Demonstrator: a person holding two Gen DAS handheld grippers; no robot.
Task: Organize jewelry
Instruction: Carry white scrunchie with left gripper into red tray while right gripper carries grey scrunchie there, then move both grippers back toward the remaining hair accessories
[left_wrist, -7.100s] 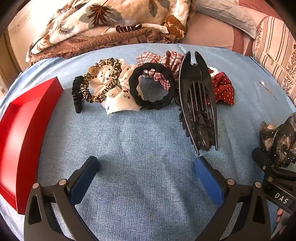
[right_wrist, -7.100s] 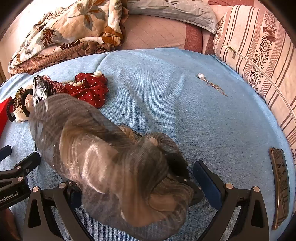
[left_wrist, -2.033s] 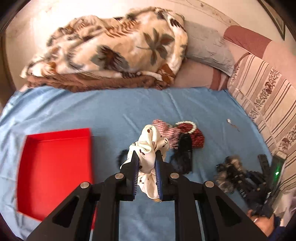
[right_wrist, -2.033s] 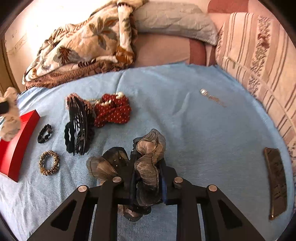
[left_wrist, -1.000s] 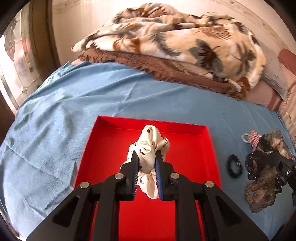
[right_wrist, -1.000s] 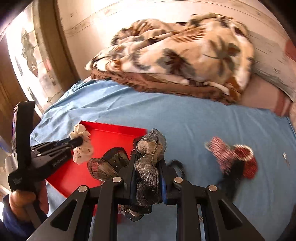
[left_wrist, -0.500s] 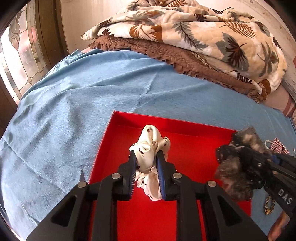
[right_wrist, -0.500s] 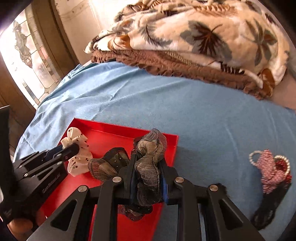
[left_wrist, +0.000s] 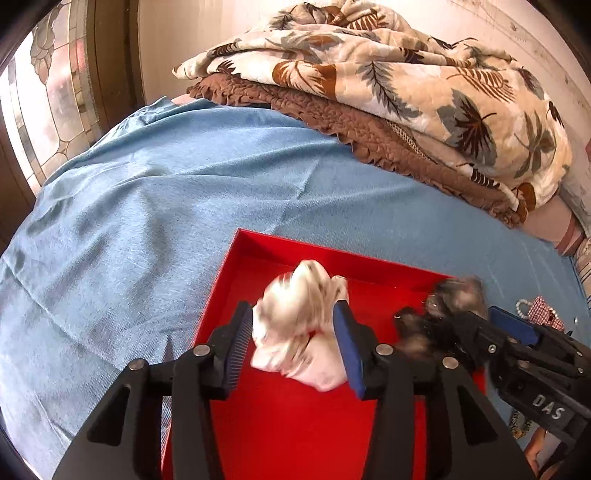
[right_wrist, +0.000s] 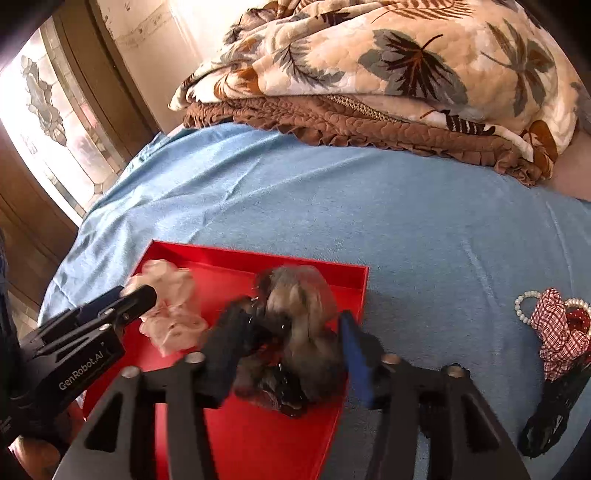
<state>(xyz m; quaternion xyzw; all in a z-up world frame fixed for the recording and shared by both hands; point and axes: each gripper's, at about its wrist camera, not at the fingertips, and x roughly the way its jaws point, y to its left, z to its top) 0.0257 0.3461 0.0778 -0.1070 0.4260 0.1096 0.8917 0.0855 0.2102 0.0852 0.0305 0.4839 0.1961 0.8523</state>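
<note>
Both grippers hang over a red tray (left_wrist: 332, 254) on the blue bed sheet. In the left wrist view my left gripper (left_wrist: 295, 347) has its jaws opening. A white spotted scrunchie (left_wrist: 299, 321) lies blurred and loose between its pads, over the tray floor. In the right wrist view the jaws of my right gripper (right_wrist: 291, 350) are also opening. A grey-brown mesh hair bow (right_wrist: 299, 325) sits between them, slack and blurred, near the tray's right wall (right_wrist: 364, 291). Each view shows the other gripper beside it: right gripper (left_wrist: 469, 317), left gripper (right_wrist: 136, 295).
A red checked scrunchie with a pearl string (right_wrist: 557, 325) and a black claw clip (right_wrist: 554, 406) lie on the sheet right of the tray. A folded floral quilt (left_wrist: 406, 74) over a brown blanket fills the back. A stained-glass door (right_wrist: 48, 103) stands at left.
Both grippers came down over the red tray. Their jaws, shut on the scrunchie and the bow before, have spread apart, and both pieces now sit loose and blurred.
</note>
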